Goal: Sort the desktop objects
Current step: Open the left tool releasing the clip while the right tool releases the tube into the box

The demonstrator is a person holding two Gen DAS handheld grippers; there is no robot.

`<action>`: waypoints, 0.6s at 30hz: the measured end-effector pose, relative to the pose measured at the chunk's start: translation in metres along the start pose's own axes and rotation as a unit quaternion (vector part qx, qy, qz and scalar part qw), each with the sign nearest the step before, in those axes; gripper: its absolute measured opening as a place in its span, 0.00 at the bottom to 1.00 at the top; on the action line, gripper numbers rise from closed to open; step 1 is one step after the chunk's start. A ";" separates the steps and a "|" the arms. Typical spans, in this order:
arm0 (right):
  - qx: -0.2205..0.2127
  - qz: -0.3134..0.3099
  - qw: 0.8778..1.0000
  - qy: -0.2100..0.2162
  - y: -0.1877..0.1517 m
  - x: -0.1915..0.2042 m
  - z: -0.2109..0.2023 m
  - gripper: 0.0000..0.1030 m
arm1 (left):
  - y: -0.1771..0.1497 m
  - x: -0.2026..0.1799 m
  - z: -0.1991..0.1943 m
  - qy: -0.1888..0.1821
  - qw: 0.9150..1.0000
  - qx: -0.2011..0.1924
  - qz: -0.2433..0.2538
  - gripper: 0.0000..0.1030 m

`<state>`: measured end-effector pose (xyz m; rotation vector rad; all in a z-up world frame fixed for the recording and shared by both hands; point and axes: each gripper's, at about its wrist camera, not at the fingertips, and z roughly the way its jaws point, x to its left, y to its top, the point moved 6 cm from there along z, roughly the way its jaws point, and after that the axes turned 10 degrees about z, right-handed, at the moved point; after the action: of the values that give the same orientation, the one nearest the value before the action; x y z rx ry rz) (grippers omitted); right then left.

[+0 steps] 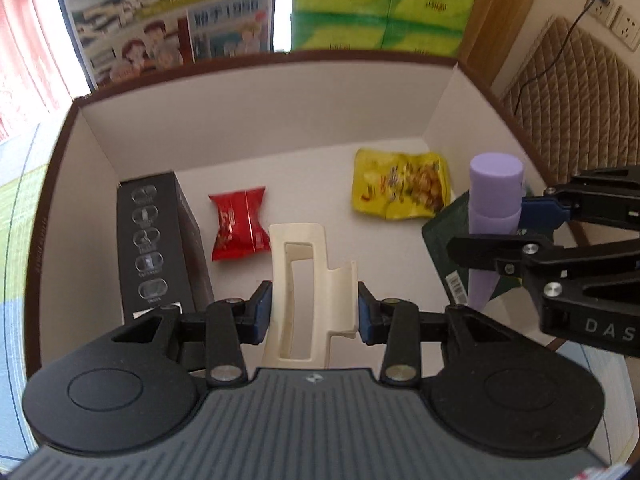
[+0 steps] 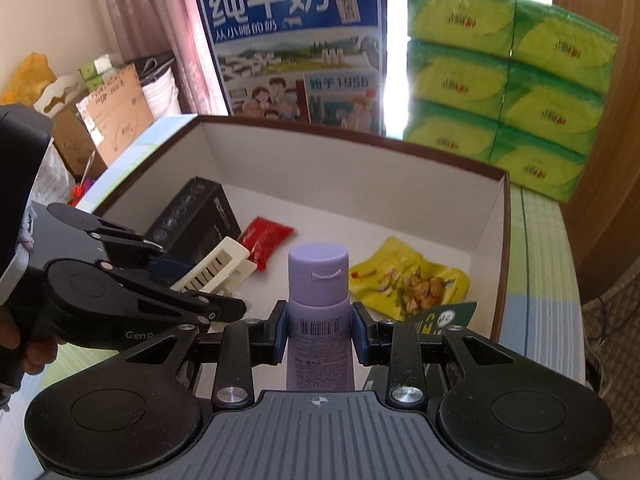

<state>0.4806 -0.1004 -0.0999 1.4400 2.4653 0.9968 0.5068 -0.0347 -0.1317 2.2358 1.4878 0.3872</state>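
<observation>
My left gripper (image 1: 314,312) is shut on a cream hair claw clip (image 1: 304,280), held just above the floor of a white box with a brown rim (image 1: 280,60). From the right wrist view the same clip (image 2: 218,266) shows in the left gripper (image 2: 192,280). My right gripper (image 2: 320,334) is shut on a purple tube (image 2: 318,292), cap up, over the box's near right part; in the left wrist view the tube (image 1: 494,200) stands at the right. Inside the box lie a black carton (image 1: 160,240), a red snack packet (image 1: 238,226) and a yellow snack bag (image 1: 400,190).
A dark green card (image 1: 452,240) lies in the box's right corner under the tube. Behind the box stand a blue milk carton (image 2: 296,48) and green tissue packs (image 2: 508,80). Cardboard boxes and bags (image 2: 100,120) sit at the left, a quilted headboard (image 1: 572,88) at the right.
</observation>
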 end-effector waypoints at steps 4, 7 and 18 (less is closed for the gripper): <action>0.013 -0.003 1.000 0.000 -0.004 -0.002 0.006 0.29 | -0.002 0.001 0.002 0.001 1.000 0.003 0.003 0.35; 0.023 -0.007 1.000 0.000 -0.006 0.000 0.010 0.29 | -0.001 0.003 0.000 0.000 1.000 0.000 0.002 0.35; 0.085 -0.027 0.996 -0.010 -0.015 0.005 0.032 0.29 | 0.001 0.010 -0.018 0.013 1.000 -0.020 0.001 0.37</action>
<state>0.4798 -0.0858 -0.1327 1.4128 2.6154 0.7739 0.5031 -0.0222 -0.1162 2.2096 1.4771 0.4441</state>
